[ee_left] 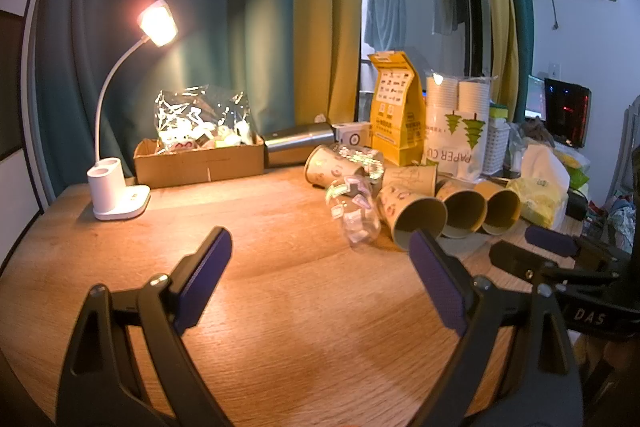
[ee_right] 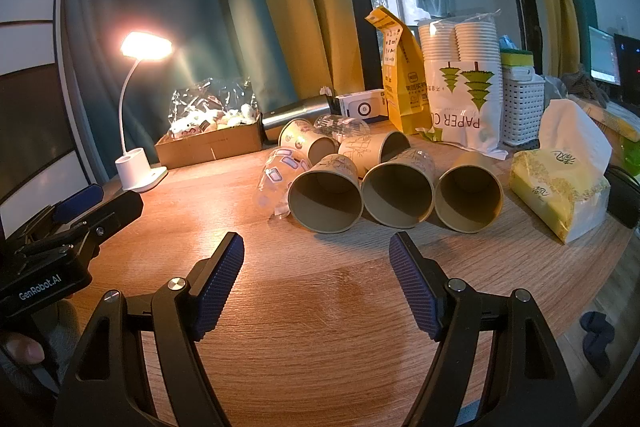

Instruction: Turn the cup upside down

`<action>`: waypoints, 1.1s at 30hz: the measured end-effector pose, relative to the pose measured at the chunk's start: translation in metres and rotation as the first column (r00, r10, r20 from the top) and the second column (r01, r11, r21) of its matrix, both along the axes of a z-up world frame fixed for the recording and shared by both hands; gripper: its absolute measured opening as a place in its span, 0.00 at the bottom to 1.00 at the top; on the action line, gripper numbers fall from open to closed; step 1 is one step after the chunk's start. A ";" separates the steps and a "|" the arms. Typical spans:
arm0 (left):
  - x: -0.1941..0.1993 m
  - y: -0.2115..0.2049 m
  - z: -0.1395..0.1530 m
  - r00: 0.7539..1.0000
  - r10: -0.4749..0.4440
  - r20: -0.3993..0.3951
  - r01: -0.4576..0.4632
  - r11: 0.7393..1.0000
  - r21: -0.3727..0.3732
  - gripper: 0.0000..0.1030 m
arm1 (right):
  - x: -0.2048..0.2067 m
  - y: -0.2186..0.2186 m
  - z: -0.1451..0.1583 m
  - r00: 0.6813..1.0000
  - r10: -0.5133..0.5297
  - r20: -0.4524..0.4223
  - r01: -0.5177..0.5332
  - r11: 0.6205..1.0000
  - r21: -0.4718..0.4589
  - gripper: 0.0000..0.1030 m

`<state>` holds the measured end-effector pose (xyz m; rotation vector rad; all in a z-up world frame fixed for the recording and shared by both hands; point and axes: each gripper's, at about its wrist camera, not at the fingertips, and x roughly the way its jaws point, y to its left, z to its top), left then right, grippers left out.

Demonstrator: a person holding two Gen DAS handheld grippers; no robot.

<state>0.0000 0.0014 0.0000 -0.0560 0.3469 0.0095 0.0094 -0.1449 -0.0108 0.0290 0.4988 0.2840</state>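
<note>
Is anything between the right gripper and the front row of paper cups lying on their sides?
Nothing visible. The right gripper is open over bare table, and the nearest paper cup lies just ahead, mouth toward it. A clear plastic cup lies beside that cup on its left, not in the path.

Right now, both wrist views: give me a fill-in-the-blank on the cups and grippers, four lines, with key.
1. The three front paper cups lie on their ____.
2. The left gripper and right gripper both have their jaws ____.
3. The desk lamp is switched ____.
4. The tissue pack lies to the ____ of the cups.

Missing words: sides; open; on; right
</note>
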 end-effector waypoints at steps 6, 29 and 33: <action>0.000 0.000 0.000 1.000 0.000 0.000 0.000 1.000 -0.001 0.89 | 0.000 0.000 0.000 1.000 0.000 0.000 0.000 1.000 0.001 0.76; 0.002 0.000 -0.004 1.000 -0.003 0.005 0.003 1.000 0.005 0.89 | 0.000 -0.001 0.000 1.000 0.001 0.000 -0.001 1.000 0.002 0.76; 0.005 -0.005 -0.003 1.000 -0.010 0.005 0.010 1.000 0.021 0.89 | 0.000 -0.002 -0.001 1.000 0.002 -0.001 -0.002 1.000 0.006 0.76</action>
